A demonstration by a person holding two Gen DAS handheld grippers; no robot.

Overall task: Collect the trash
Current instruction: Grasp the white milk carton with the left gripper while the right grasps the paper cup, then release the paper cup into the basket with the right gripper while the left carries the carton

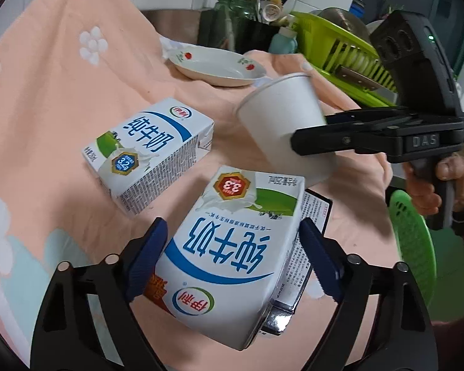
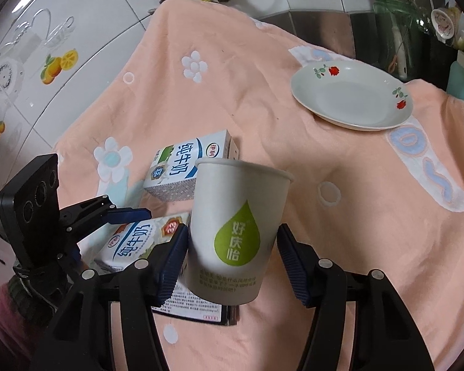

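My left gripper [image 1: 232, 259] is shut on a white milk carton [image 1: 232, 259] with blue lettering, lifted a little above the peach cloth; it also shows in the right wrist view [image 2: 136, 241]. A second milk carton [image 1: 148, 154] lies on the cloth behind it, also seen in the right wrist view [image 2: 185, 167]. My right gripper [image 2: 232, 259] is shut on a white paper cup [image 2: 236, 232] with a green drop logo, held tilted above the cloth. The cup [image 1: 284, 123] and right gripper [image 1: 355, 133] show at the right of the left wrist view.
A white plate [image 2: 352, 99] with red flowers sits at the back right of the peach cloth [image 2: 263, 61]. A flat leaflet [image 2: 195, 306] lies under the held items. A green dish rack [image 1: 343, 55] and utensil jar [image 1: 232, 15] stand behind. A green strainer [image 1: 414, 241] is at right.
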